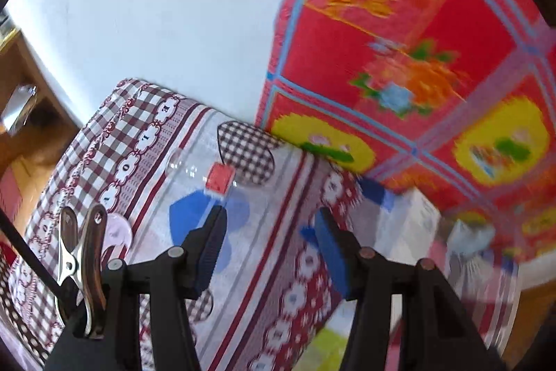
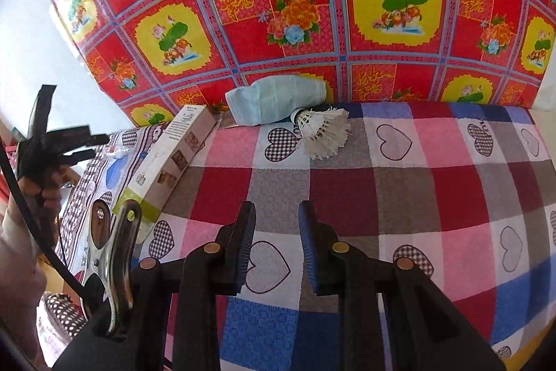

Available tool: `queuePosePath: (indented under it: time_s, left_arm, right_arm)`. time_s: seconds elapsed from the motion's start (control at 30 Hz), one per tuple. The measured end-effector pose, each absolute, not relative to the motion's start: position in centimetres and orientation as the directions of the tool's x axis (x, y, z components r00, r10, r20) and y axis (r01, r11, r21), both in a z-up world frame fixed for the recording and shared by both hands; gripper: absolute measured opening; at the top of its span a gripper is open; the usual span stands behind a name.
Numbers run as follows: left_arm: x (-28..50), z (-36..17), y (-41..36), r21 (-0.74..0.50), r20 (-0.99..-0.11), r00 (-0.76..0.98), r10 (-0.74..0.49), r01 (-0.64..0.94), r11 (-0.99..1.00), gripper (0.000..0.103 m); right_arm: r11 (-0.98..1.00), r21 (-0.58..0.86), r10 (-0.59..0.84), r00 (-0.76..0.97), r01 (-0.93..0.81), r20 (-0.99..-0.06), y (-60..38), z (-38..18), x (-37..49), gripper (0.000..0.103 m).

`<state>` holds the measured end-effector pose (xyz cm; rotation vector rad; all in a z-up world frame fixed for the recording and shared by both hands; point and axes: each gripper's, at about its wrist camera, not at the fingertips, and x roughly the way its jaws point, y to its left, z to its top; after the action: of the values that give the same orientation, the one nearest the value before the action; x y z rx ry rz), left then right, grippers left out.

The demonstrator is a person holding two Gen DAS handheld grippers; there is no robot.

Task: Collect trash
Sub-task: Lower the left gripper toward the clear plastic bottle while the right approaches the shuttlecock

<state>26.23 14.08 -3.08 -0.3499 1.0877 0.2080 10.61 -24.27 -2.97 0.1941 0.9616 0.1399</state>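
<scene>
A clear plastic bottle [image 1: 194,169] with a red cap end lies on the maroon gingham cloth, just beyond my left gripper [image 1: 271,232], which is open and holds nothing. In the right wrist view the same bottle [image 2: 118,150] shows small at the far left, below the left gripper [image 2: 80,141]. A white shuttlecock [image 2: 323,131] and a light blue face mask [image 2: 278,99] lie at the far edge of the heart-patterned checked cloth. A long white carton [image 2: 173,159] lies to their left. My right gripper [image 2: 277,211] hovers open over the checked cloth, well short of the shuttlecock.
A red floral cloth [image 2: 312,6] hangs behind the table as a backdrop. The left wrist view is blurred; the carton [image 1: 417,218] and the mask [image 1: 472,239] show at the right. A wooden shelf [image 1: 21,127] stands left, by a white wall [image 1: 156,6].
</scene>
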Motion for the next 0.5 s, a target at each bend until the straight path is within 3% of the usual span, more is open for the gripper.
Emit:
queuePosePath:
  time_s: [0.27, 0.5]
  left_arm:
    - [30.0, -5.9, 16.8, -0.194, -0.929, 0.371, 0.014, -0.518, 0.833, 0.056]
    - [31.7, -8.3, 17.1, -0.207, -0.943, 0.332, -0.014, -0.553, 0.807, 0.059]
  right_arm:
    - [0.979, 0.201, 0.181, 0.558, -0.027, -0.810, -24.4, -3.9, 12.1, 0.027]
    - [0.979, 0.203, 0.167, 0.550, 0.005, -0.818, -25.6, -4.7, 13.9, 0.027]
